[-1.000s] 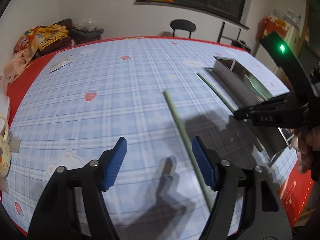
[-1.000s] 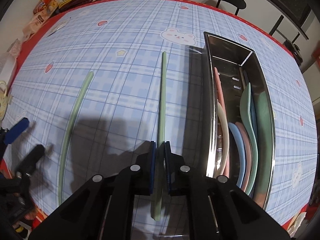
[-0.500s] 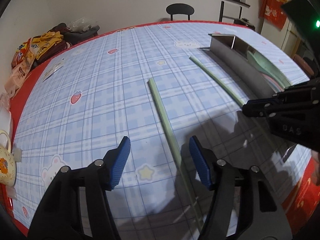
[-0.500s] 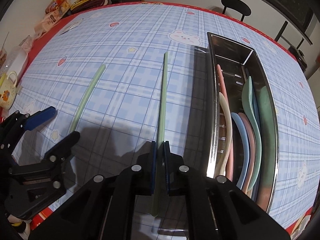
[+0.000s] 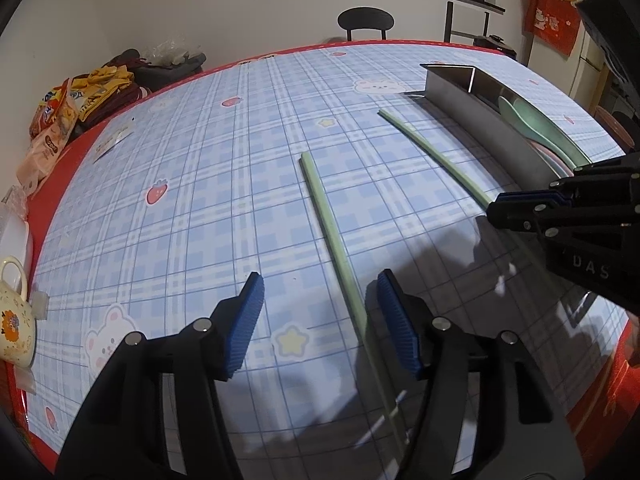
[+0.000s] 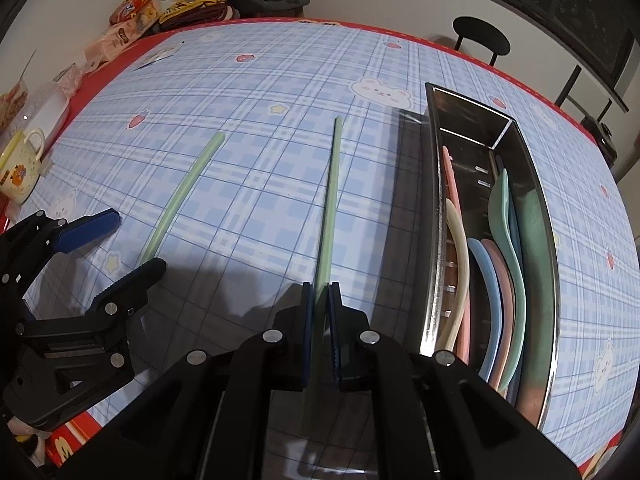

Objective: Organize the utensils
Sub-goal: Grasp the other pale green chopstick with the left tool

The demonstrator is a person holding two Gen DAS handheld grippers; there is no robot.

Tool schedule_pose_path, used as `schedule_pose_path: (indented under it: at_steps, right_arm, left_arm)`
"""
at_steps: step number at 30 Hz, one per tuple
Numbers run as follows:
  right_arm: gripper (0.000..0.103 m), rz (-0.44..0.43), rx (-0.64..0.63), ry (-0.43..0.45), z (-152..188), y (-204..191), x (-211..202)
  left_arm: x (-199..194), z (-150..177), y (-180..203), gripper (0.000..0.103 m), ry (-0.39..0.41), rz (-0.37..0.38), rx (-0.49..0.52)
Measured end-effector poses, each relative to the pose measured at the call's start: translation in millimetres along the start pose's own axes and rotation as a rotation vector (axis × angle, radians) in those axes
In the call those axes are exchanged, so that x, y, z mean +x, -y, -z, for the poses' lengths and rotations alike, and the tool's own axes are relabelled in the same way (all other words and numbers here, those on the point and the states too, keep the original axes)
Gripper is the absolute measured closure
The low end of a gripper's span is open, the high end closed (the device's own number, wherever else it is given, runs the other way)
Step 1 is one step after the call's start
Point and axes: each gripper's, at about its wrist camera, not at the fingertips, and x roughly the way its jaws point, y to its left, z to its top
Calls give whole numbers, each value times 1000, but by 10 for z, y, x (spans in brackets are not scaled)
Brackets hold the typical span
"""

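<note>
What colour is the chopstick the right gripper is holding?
Pale green. The chopstick in the right gripper shows best in the right wrist view.

Blue plaid tablecloth [image 5: 192, 184], pale green chopsticks [image 6: 330, 200], blue-padded fingers [image 5: 245, 322]

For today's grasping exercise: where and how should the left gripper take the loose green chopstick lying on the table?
Grip the loose chopstick across its near end, coming down from above. It lies flat and thin, already between the left gripper's open fingers, so they close on its narrow sides.
</note>
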Motion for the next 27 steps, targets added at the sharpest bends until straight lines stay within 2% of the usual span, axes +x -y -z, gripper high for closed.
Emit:
schedule_pose_path:
  at_steps: [10,11,14,19,22,27]
  right_arm:
    - [94,10,-21,18,-29,-34,13]
    - [94,11,-23,20,-35,-34,17]
    - [94,16,-28,25,-45,-47,20]
    - [94,19,-31,29,-55,-62,31]
    - [94,21,-32,32,-71,-70,44]
    - [94,25,-24,46,-96,-89,68]
  left_arm:
    - [6,10,-72,43,-5,43,-33]
    - [5,9,-71,45,-4,44,-33]
    - [-27,25,-37,66,16,45,-13]
    - [-31,30,-62,80,22,43,-27]
    - [-28,32,-112,93,24,47,-57]
    - [-29,66,-347,93,41,142,-185]
